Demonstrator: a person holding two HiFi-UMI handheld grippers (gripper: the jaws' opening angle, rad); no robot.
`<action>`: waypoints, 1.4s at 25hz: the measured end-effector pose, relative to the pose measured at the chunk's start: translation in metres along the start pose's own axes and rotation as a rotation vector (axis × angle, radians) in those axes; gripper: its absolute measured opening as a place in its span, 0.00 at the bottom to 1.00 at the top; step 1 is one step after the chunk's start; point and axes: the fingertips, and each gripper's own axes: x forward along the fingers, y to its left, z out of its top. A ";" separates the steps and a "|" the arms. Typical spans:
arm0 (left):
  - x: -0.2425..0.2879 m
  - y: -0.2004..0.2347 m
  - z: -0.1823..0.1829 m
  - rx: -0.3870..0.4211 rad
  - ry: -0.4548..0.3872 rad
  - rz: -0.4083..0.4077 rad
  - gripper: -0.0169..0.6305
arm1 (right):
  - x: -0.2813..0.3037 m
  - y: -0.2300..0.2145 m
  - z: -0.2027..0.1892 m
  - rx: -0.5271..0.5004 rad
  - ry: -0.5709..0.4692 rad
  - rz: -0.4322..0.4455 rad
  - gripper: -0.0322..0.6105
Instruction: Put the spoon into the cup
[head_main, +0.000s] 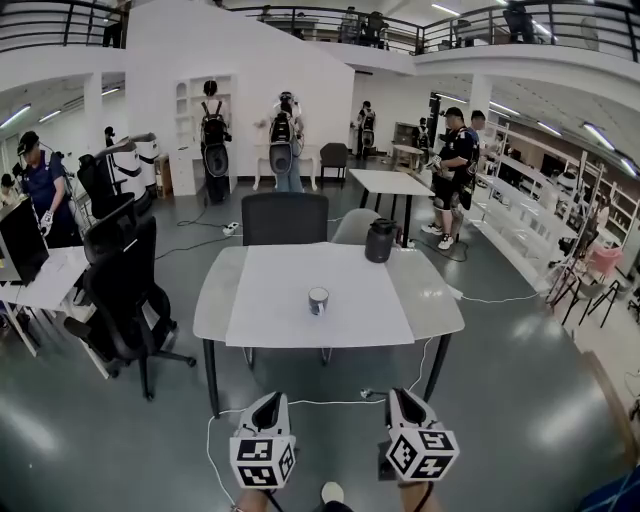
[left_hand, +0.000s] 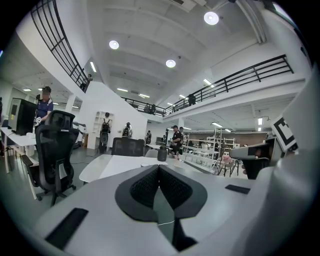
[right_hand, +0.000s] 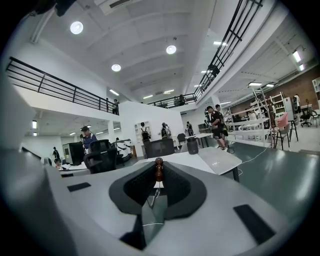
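Two hand-held claws hover side by side at the near edge of the scene, short of a grey, round-cornered surface spread with a white rectangular mat. The right claw is closed on a slim spoon with a brown turned-wood handle, whose knobbed tip stands up between the dark ribbed pads. The left claw is pressed fully together with nothing in its grip. The small pale round cup stands upright near the middle of the mat, well apart from both claws. A black lidded jug sits at the far right of the surface, and a dark grey chair is drawn up to its far side.
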 end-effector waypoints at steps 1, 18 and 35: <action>0.006 0.004 0.002 0.000 -0.002 0.004 0.05 | 0.008 0.001 0.003 0.000 -0.003 0.002 0.15; 0.145 0.037 0.033 -0.033 -0.014 0.106 0.05 | 0.157 -0.040 0.049 -0.024 0.010 0.082 0.15; 0.227 0.051 0.027 -0.023 0.028 0.156 0.05 | 0.242 -0.087 0.041 0.031 0.056 0.101 0.15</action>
